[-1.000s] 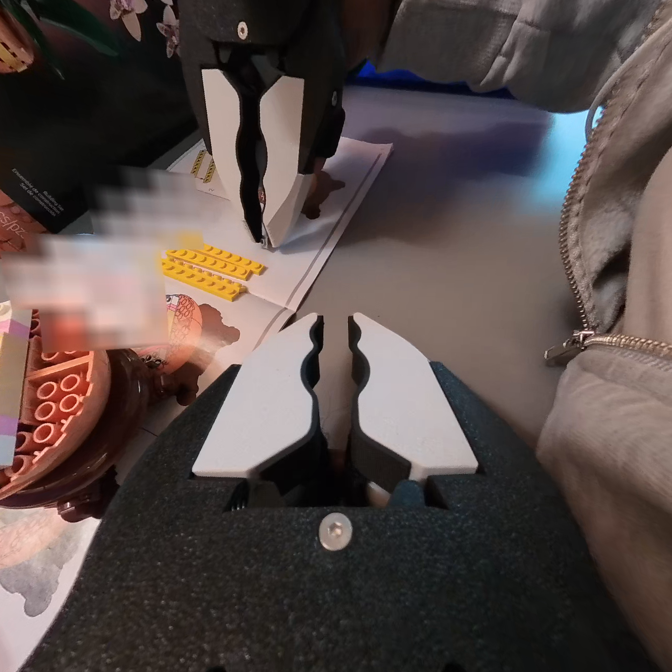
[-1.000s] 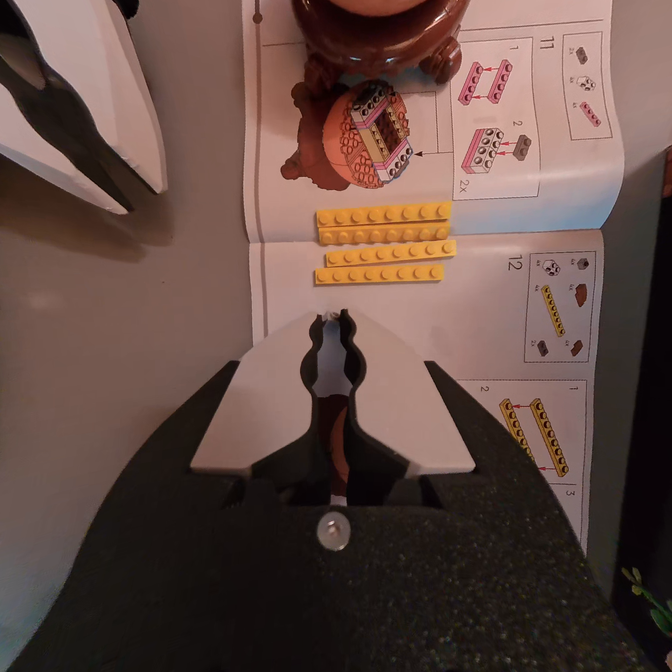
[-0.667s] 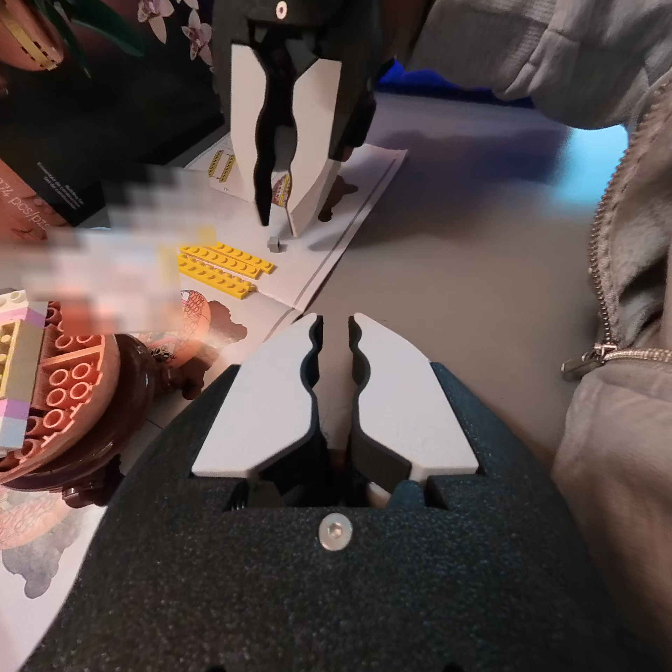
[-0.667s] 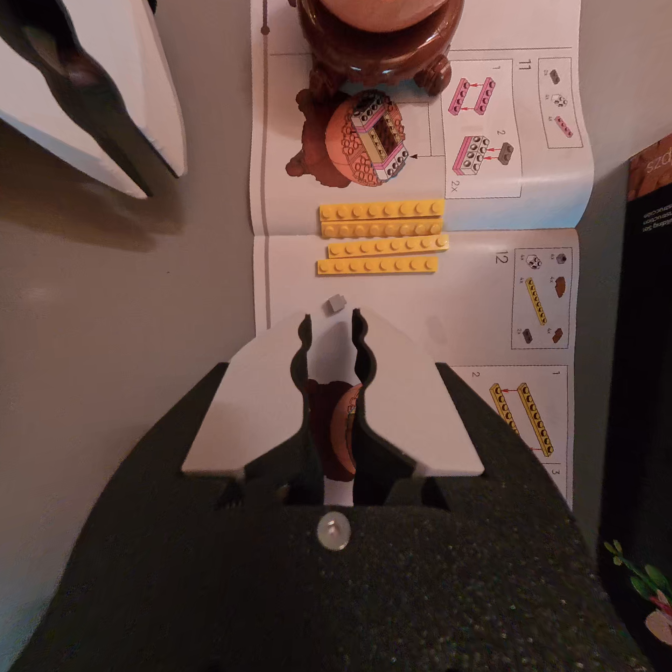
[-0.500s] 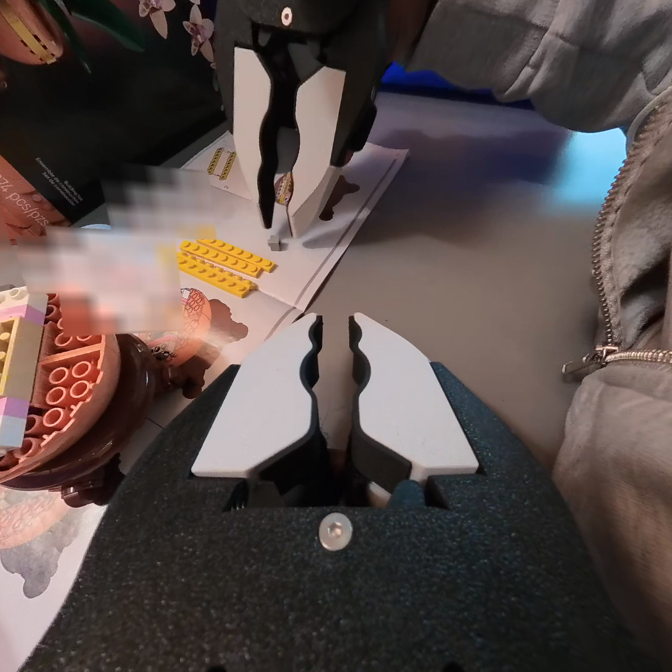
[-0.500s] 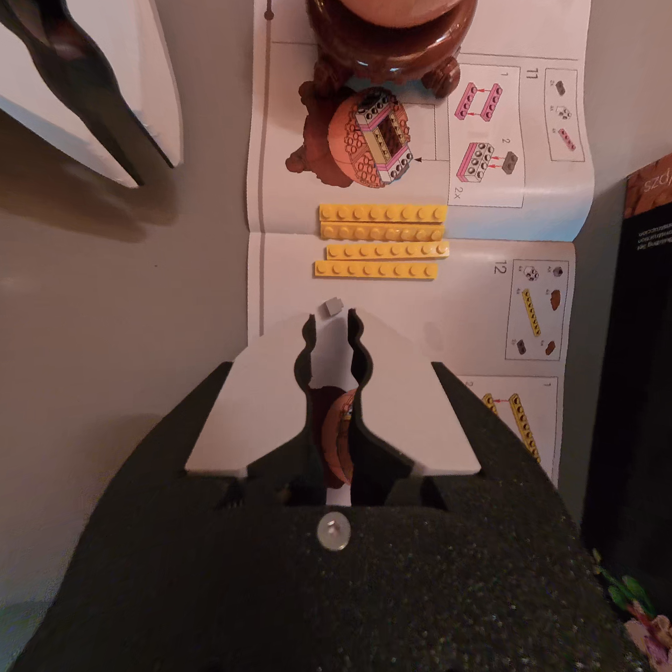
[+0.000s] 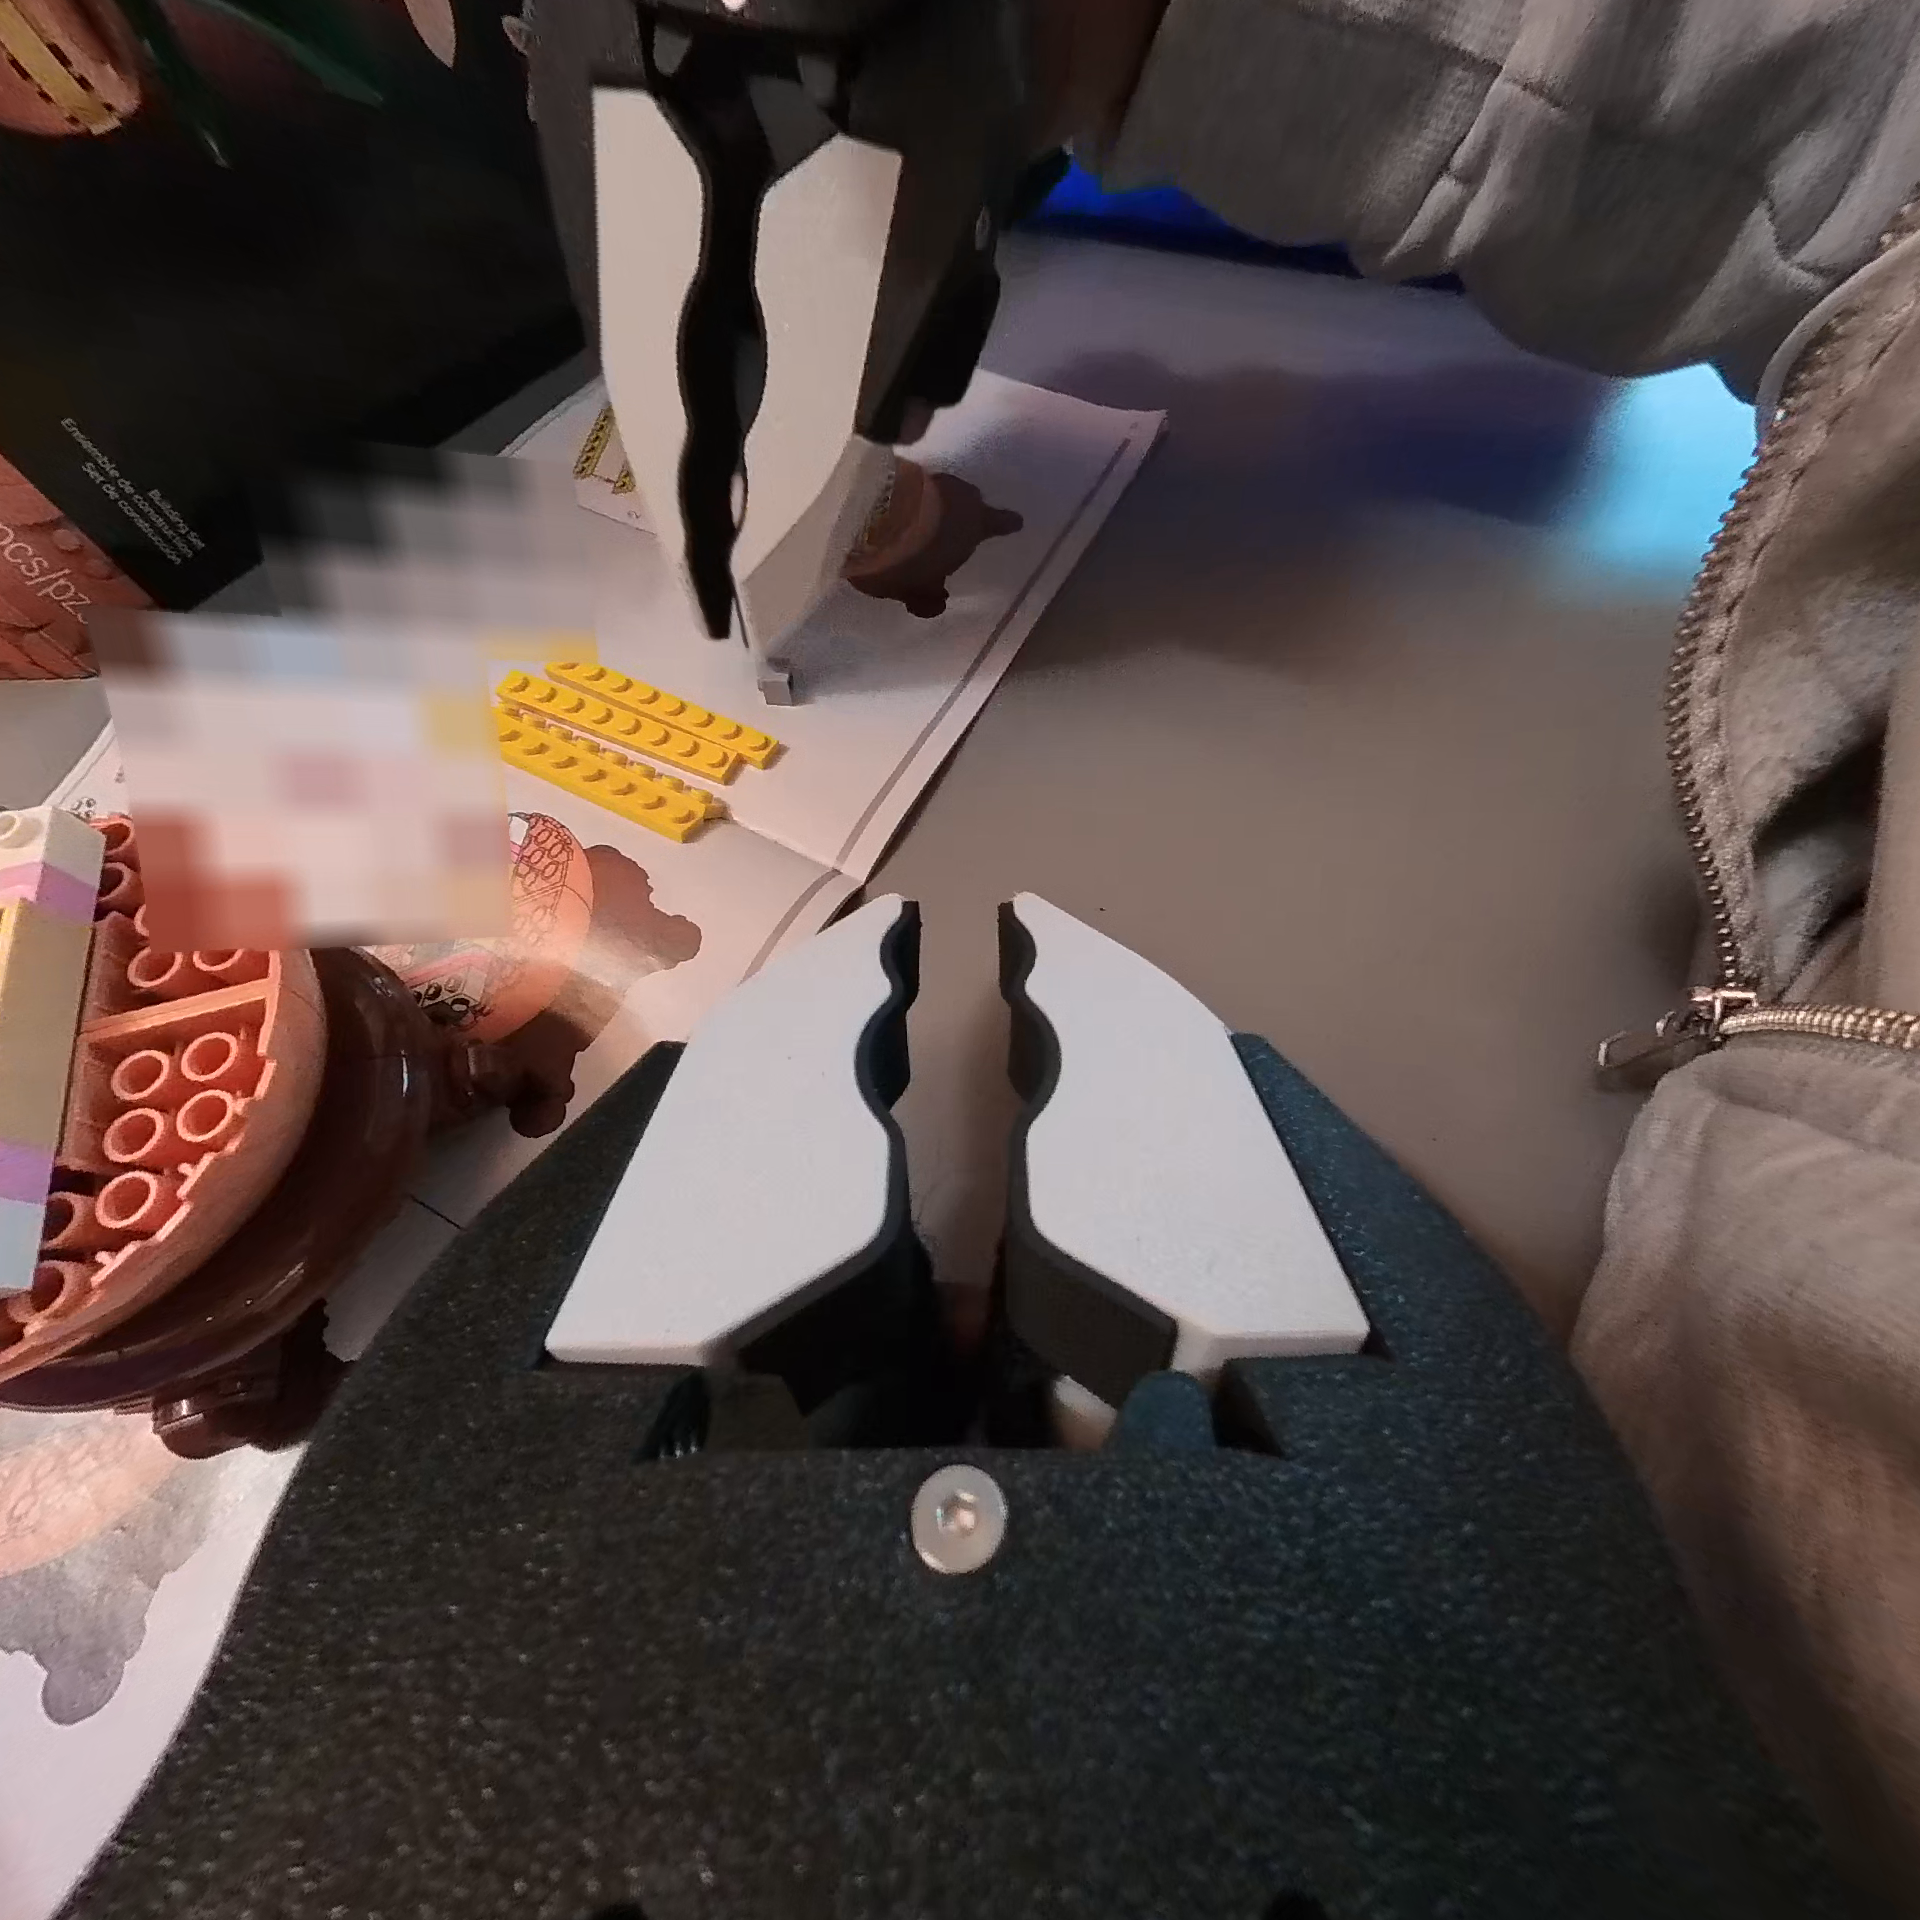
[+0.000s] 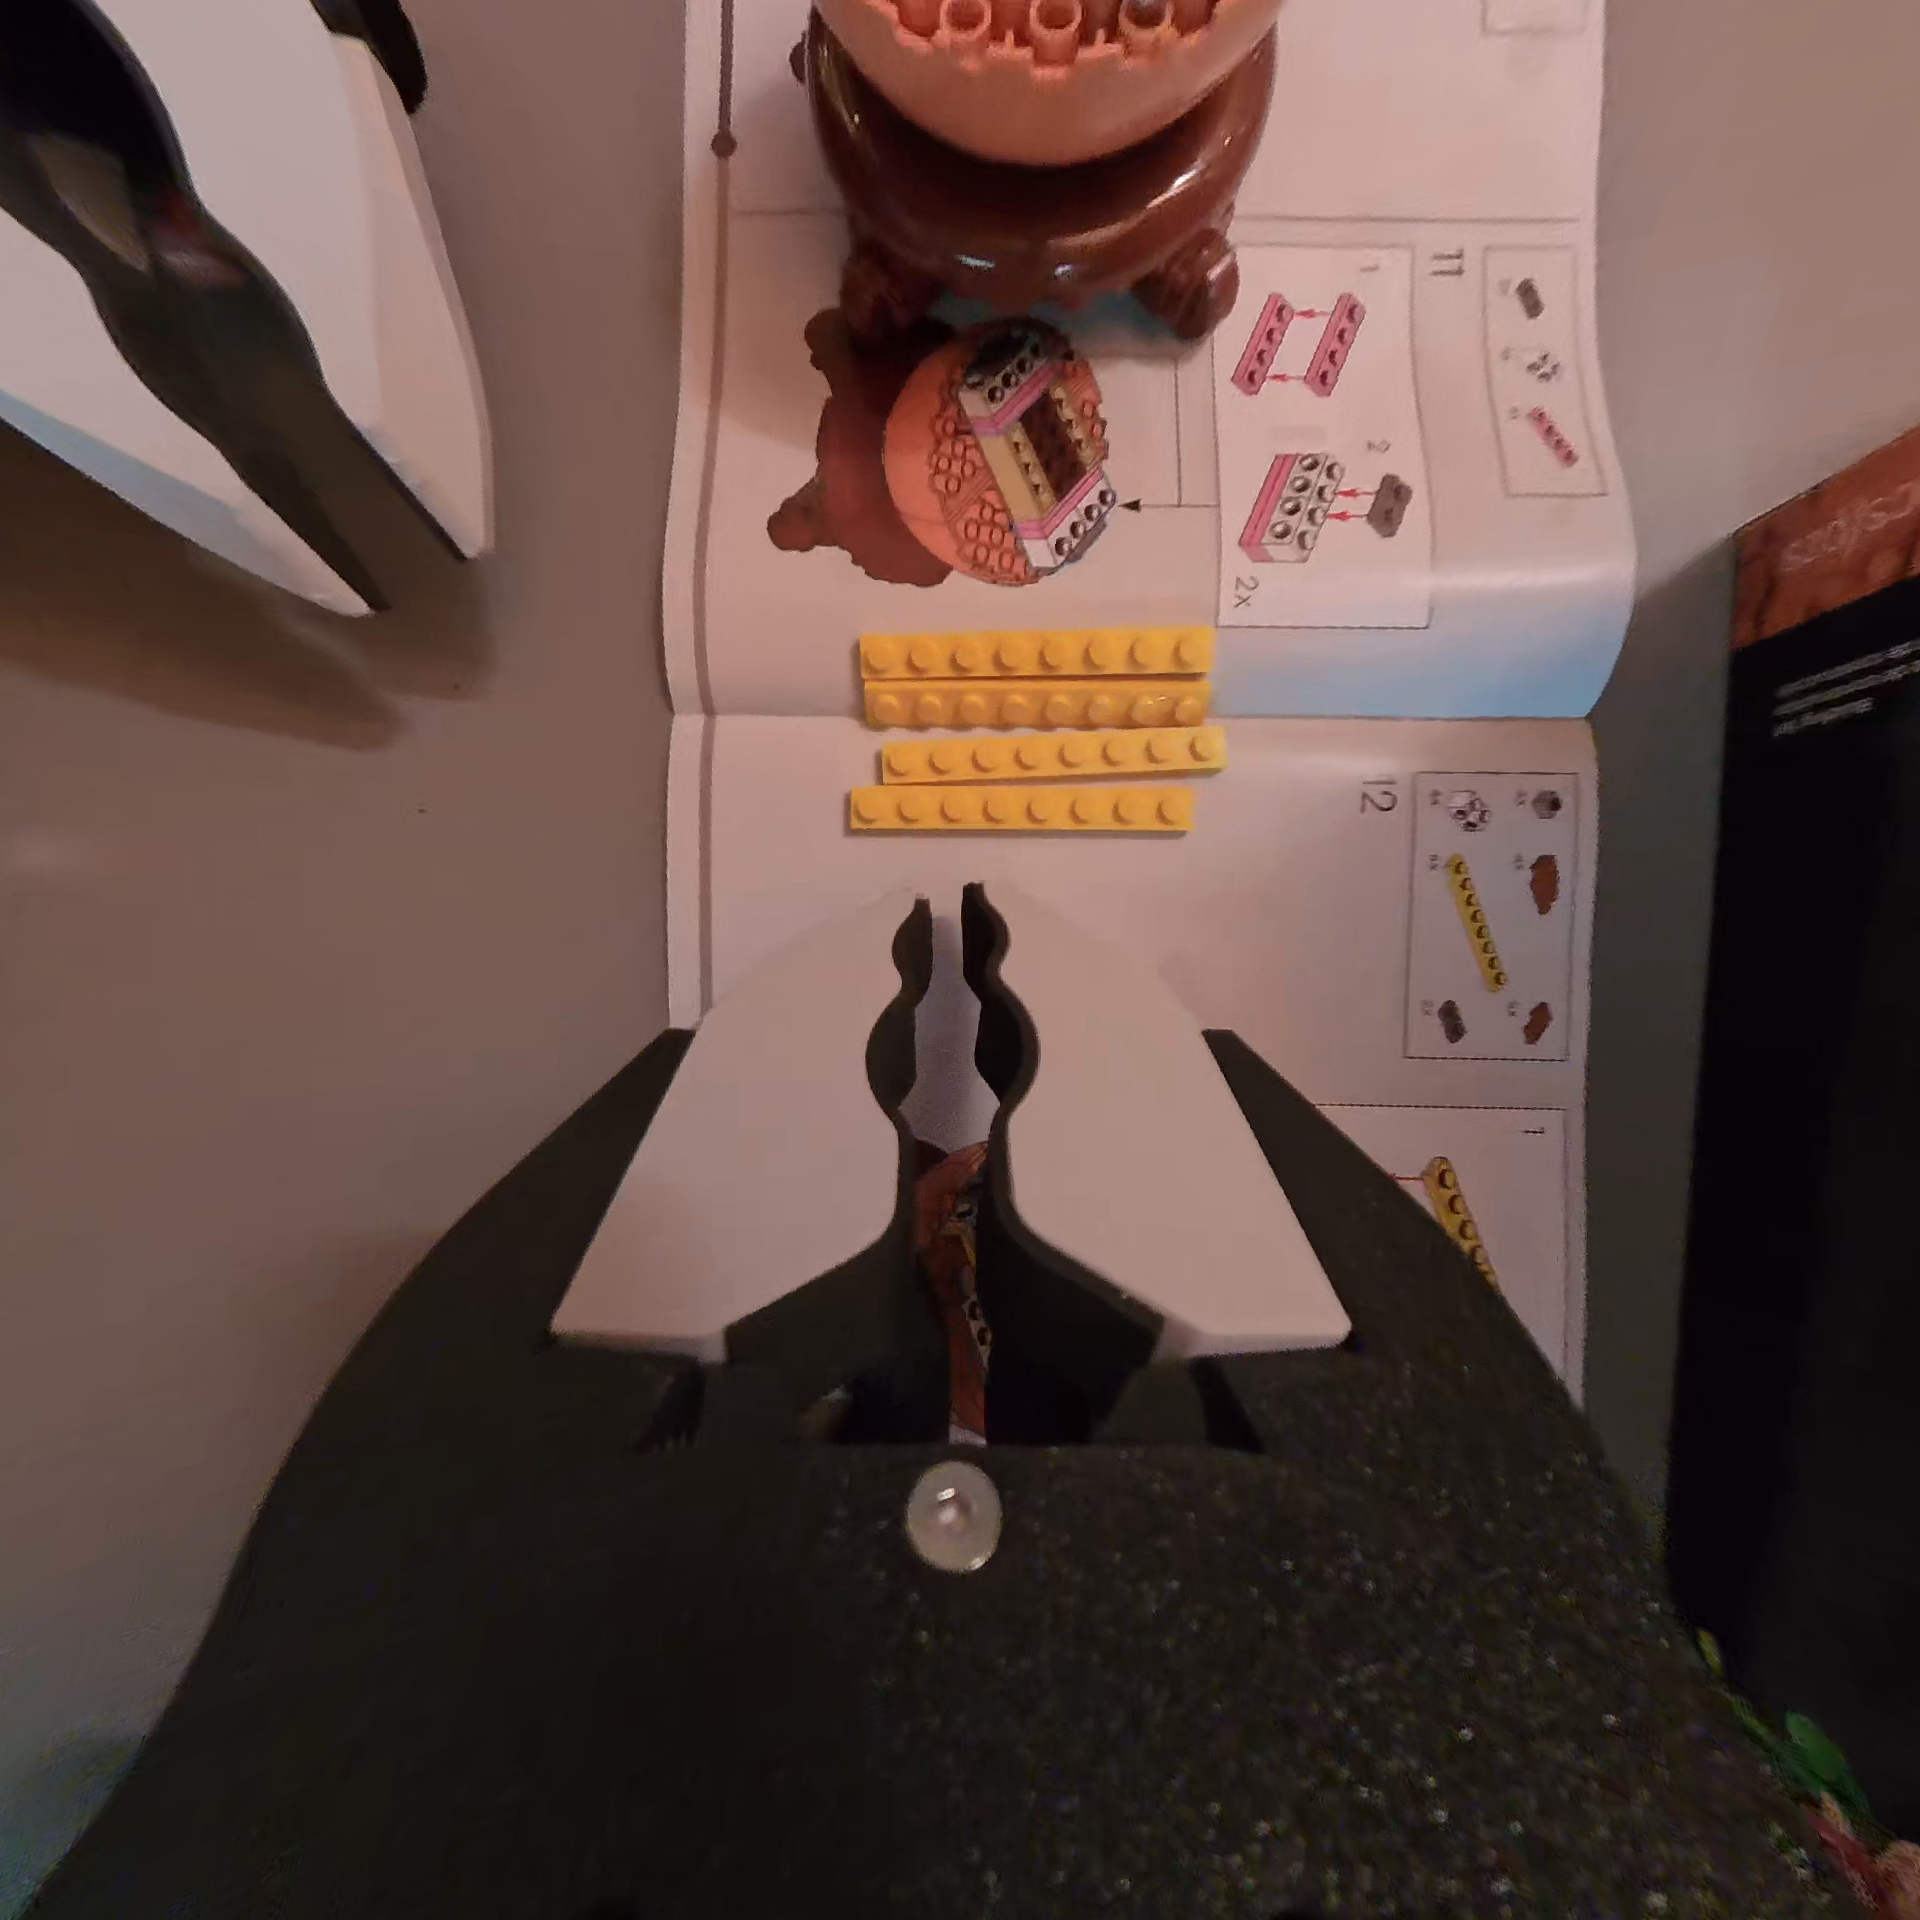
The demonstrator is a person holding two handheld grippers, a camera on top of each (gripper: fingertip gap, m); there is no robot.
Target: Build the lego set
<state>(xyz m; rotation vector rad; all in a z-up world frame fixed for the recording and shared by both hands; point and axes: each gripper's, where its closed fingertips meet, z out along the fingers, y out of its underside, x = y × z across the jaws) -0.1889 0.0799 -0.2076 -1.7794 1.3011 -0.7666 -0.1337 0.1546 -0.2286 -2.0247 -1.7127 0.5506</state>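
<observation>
Back down over the small grey piece, the right gripper is nearly closed on nothing certain; four yellow plates lie loose mid-booklet, the build barely begun.

1. The white paper instruction booklet lies open on the grey worktop. In the right wrist view it bears large printed step numerals at 2 and 3 o'clock, each beside a framed parts panel.
2. Smaller step digits and count marks stand inside those panels; most are too small to read.
3. The black cardboard box at 3 o'clock carries blurred lines of small pale print, with larger letters on a brown band above them.
4. In the left wrist view the same box shows at 10 o'clock, its small white print upside down.
</observation>
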